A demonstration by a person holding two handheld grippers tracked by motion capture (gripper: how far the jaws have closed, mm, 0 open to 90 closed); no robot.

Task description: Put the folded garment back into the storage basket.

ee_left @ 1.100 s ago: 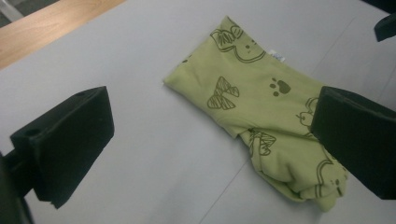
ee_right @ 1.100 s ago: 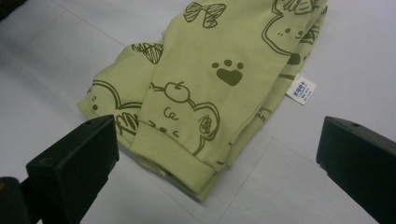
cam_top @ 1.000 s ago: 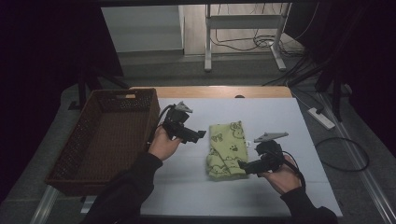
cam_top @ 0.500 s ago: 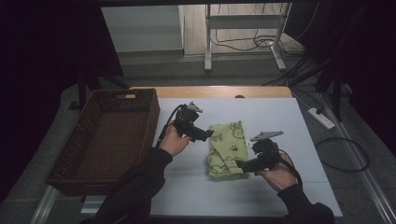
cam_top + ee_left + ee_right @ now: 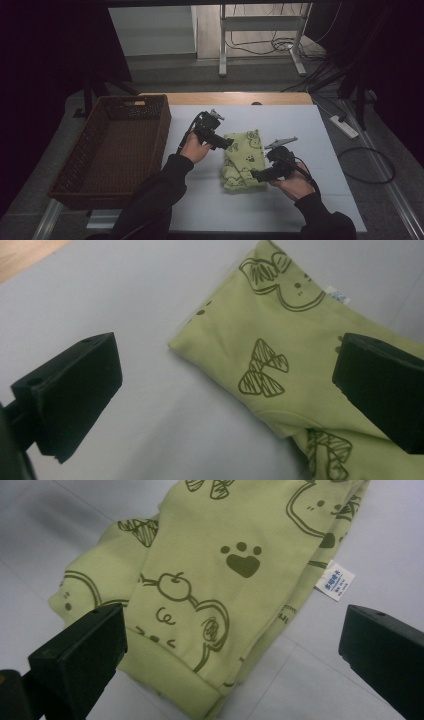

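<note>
A folded light-green cloth (image 5: 243,159) printed with dark cartoon animals and paw marks lies on the white table cover (image 5: 210,205), right of centre. My left gripper (image 5: 229,144) hangs over the cloth's upper left edge. In the left gripper view it is open (image 5: 227,390), with one jaw over bare table and the other over the cloth (image 5: 285,335). My right gripper (image 5: 255,175) points at the cloth's lower right edge and is also open (image 5: 232,655). It straddles the folded hem of the cloth (image 5: 200,580). A white care label (image 5: 335,585) sticks out of the cloth's side.
A dark wicker basket (image 5: 70,170) stands at the table's left side, holding nothing that I can see. A wooden strip (image 5: 240,98) edges the far side. A power strip (image 5: 345,125) and cables lie on the floor to the right, beyond the table.
My left gripper has moved right, from beside the cloth to over its upper left edge. My right gripper has edged in toward the cloth's lower right corner.
</note>
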